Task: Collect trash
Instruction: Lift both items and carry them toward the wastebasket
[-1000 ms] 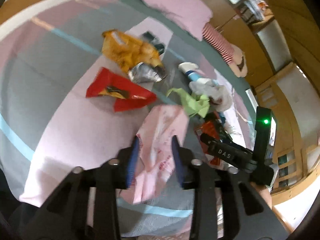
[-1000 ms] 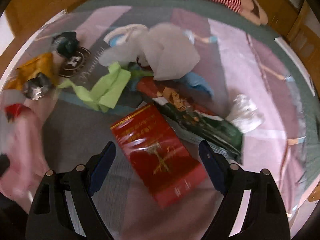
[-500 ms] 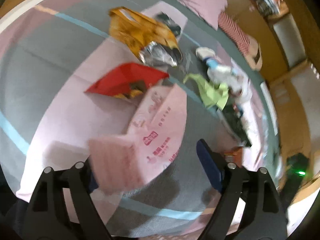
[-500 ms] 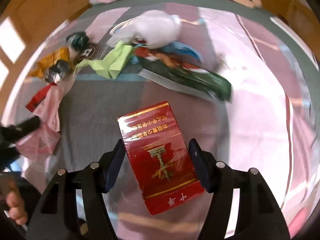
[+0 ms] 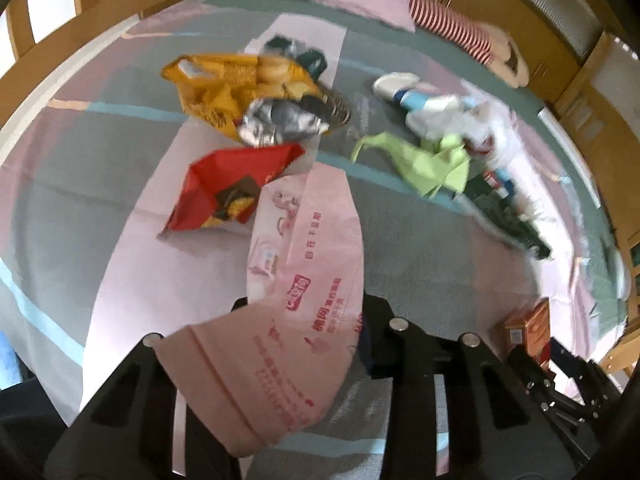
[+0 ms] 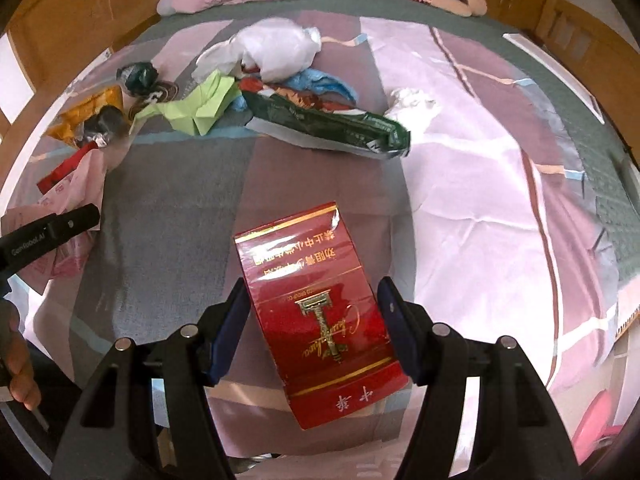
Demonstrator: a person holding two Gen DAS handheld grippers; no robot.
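Trash: a red carton (image 6: 320,312) sits pinched between the right gripper (image 6: 312,328) pads, lifted above the bedspread (image 6: 480,200).
Pink bag: the left gripper (image 5: 304,344) has just been closing on a pink plastic bag (image 5: 304,280), which lies between its jaws; the left pad is hidden, so contact is unclear.
Open room: bare bedspread lies right of the carton, toward the bed's edge.
Change: the carton was lying loose a second ago; now it is gripped.
Surroundings: beyond the carton lie a green wrapper (image 6: 332,124), lime paper (image 6: 200,108) and a white bag (image 6: 276,48); a red snack bag (image 5: 228,188) and yellow bag (image 5: 236,80) lie past the pink bag.
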